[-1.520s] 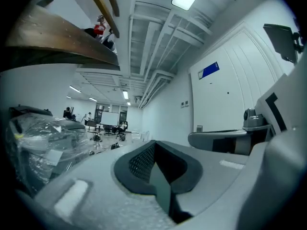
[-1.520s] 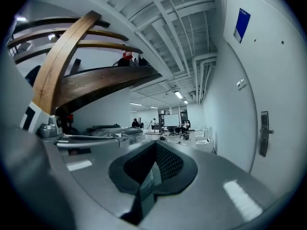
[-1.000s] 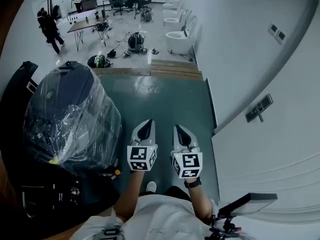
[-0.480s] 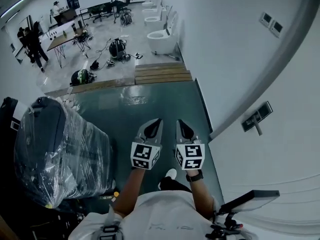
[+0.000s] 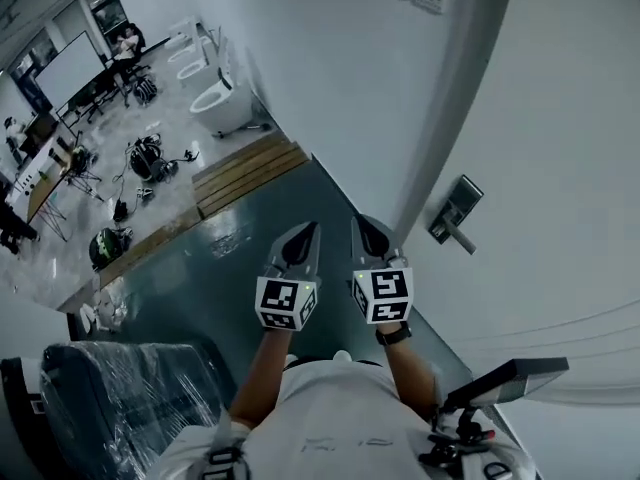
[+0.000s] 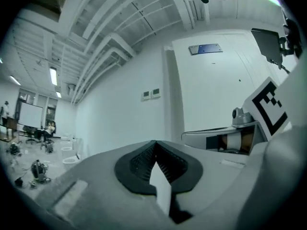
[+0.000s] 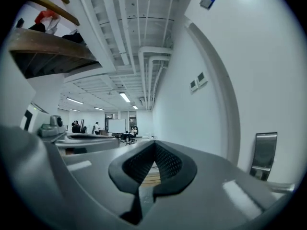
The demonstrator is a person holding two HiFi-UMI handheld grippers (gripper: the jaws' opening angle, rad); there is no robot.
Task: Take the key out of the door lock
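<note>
While overhead, lock handle [image 5: 458,238] (elsewhere, plate [image 7: 265,152])

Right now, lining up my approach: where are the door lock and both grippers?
door lock [image 5: 455,206], head view, its metal plate.
right gripper [image 5: 365,223], head view, the shut jaw tips.
left gripper [image 5: 308,230], head view, the shut jaw tips.

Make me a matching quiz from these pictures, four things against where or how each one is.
Things:
1. silver lever-handle lock plate
2. brown wooden plank step
3. dark bundle wrapped in clear plastic
4. right claw

Places or states:
A. shut and empty
B. bottom left of the head view
C. on the white door
D. at the far edge of the green floor

Pairs: 1-C, 2-D, 3-B, 4-A.
</note>
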